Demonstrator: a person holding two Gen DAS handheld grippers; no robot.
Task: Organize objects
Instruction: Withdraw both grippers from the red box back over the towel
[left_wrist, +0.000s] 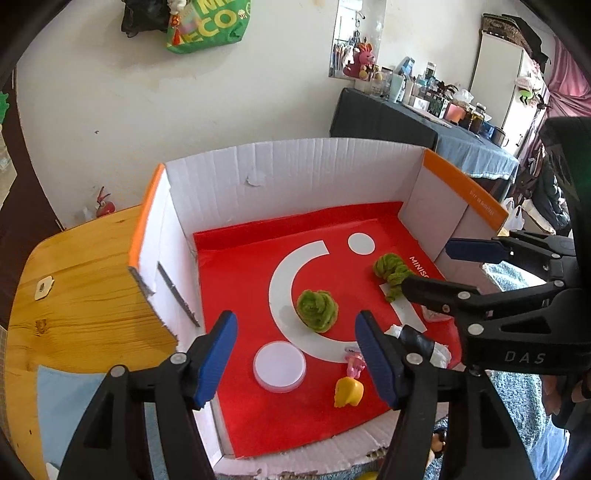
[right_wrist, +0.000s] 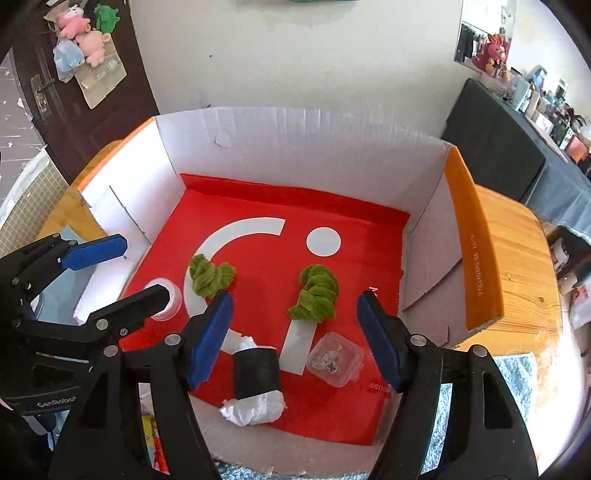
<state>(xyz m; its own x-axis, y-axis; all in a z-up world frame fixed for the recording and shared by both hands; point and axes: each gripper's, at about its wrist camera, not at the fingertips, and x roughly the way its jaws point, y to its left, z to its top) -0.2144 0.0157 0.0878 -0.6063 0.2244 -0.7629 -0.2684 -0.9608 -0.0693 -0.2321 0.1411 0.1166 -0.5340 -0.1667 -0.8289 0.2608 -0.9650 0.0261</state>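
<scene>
Both tools hang spread above the open cardboard box (left_wrist: 295, 173), their blue pads touching nothing. The left tool (left_wrist: 295, 354) has its jaws parted with only the box's red liner (left_wrist: 258, 417) showing between them; a round white lid (left_wrist: 279, 365) lies on the liner just past its pads. A coiled green pipe-cleaner bundle (left_wrist: 317, 310) sits toward the box's middle, and a yellow toy (left_wrist: 348, 392) and a small pink figure (left_wrist: 355, 363) lie by the box's near edge beside that tool's right pad. The right tool (right_wrist: 295, 339) is likewise spread, holding nothing. Below it, near the box's front edge, lie a black roll stuffed with white paper (right_wrist: 256, 376) and a small clear plastic case (right_wrist: 338, 358) holding tiny bits. A second green bundle (right_wrist: 316, 293) lies toward the box's centre, beyond the case. The first bundle (right_wrist: 211, 277) lies toward the box's left side, with the lid next to it close to the left wall. The box stands on a wooden desk (right_wrist: 524, 266), orange flaps folded out at both sides.
</scene>
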